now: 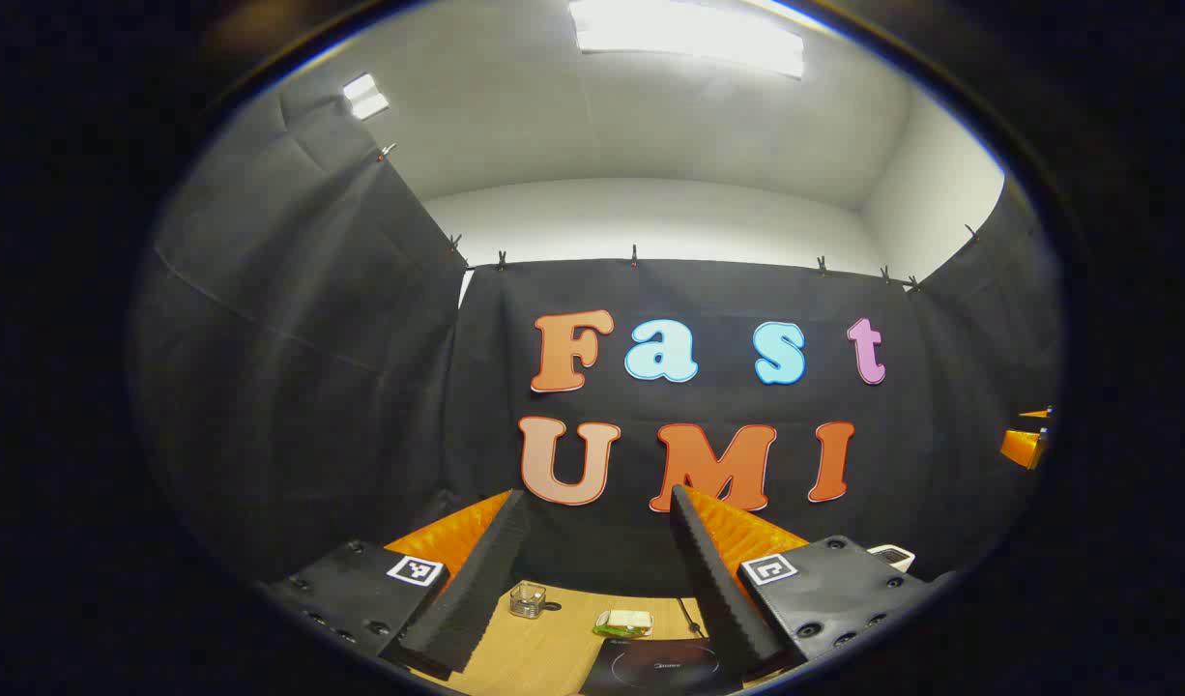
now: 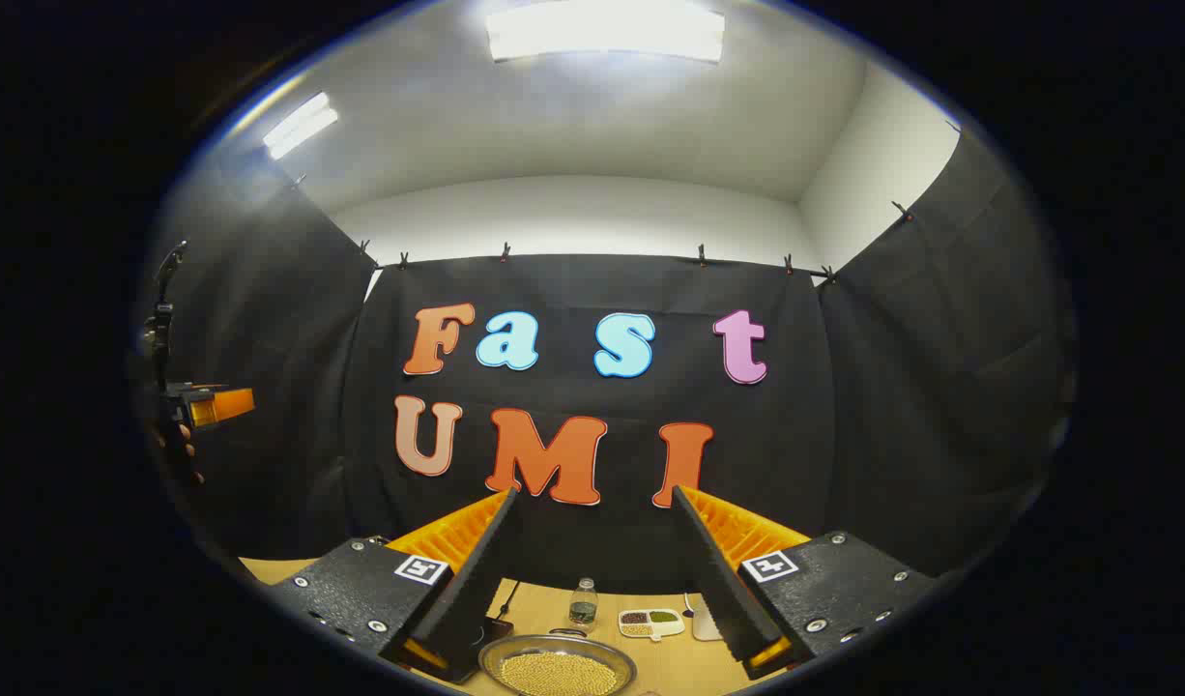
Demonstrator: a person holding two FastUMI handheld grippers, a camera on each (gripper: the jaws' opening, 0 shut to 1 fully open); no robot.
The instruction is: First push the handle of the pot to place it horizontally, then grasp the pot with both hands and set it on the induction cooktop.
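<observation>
Tools, two (image 1: 597, 503) (image 2: 592, 498), spread wide above one cooktop (image 1: 662, 667).

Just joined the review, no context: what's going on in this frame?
Nothing is being handled yet. A person holds both grippers raised and open above a wooden table. The left gripper looks over a small glass cup and the black induction cooktop. The right gripper looks over a metal pot filled with yellow grains, a small bottle and a divided dish. The pot is not on the cooktop.
</observation>
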